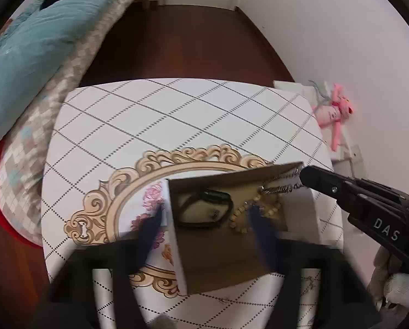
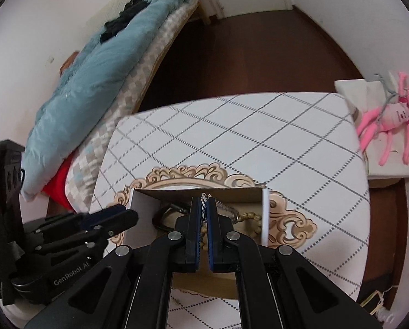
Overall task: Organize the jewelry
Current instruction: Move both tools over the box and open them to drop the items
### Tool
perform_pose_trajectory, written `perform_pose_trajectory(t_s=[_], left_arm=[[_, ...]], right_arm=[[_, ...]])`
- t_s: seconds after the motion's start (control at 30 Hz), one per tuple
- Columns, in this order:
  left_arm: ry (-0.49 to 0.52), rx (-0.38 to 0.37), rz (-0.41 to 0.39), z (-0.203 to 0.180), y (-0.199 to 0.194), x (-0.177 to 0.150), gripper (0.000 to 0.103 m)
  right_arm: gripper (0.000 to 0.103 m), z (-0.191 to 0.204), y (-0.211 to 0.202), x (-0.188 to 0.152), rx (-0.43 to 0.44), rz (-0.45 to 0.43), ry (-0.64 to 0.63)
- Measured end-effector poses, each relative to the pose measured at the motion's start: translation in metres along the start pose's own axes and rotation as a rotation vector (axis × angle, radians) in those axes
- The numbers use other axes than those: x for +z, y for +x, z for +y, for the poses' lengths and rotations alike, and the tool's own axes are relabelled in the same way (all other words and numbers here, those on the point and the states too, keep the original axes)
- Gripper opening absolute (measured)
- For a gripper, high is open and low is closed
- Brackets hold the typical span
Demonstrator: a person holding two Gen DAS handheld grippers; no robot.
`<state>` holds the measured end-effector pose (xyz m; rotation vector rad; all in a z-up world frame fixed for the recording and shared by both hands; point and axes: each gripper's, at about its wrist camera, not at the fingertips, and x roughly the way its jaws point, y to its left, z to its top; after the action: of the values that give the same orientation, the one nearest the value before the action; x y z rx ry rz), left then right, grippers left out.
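Note:
An open cardboard box (image 1: 218,263) with white flowered outer walls stands on the table. Inside lie a black bracelet (image 1: 204,211) and a beige bead necklace (image 1: 245,216). My right gripper (image 2: 203,205) is shut on a silver chain (image 2: 204,201) above the box (image 2: 264,213); in the left wrist view the chain (image 1: 281,189) hangs from its tip at the box's far right corner. My left gripper (image 1: 204,219) is blurred, its jaws wide apart, one finger (image 1: 149,230) outside the left wall and one inside. In the right wrist view it (image 2: 116,216) sits by the box's left wall.
The table wears a white diamond-patterned cloth (image 1: 177,115) with a gold ornate oval print (image 1: 116,192). A bed with a blue quilt (image 1: 34,44) lies to the left. A pink plush toy (image 2: 391,118) lies on a white box to the right.

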<state>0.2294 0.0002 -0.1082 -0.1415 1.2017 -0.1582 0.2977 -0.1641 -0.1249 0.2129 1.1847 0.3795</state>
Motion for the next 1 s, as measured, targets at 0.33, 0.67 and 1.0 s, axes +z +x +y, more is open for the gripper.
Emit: perform_pose_trajectory(t_s=[0.33, 0.67, 1.0], left_arm=[[-0.041, 0.138, -0.053, 0.024, -0.011, -0.013, 0.098], [-0.029, 0.24, -0.108, 0.026, -0.01, -0.052, 0.103], [-0.004, 0.241, -0.121, 0.007, -0.014, -0.074, 0.103]], right_arm=[[0.049, -0.003, -0.009, -0.009, -0.195, -0.032, -0.04], [0.103, -0.004, -0.004, -0.057, -0.386, -0.01, -0.082], [0.103, -0.006, -0.012, -0.088, -0.405, -0.048, -0.052]])
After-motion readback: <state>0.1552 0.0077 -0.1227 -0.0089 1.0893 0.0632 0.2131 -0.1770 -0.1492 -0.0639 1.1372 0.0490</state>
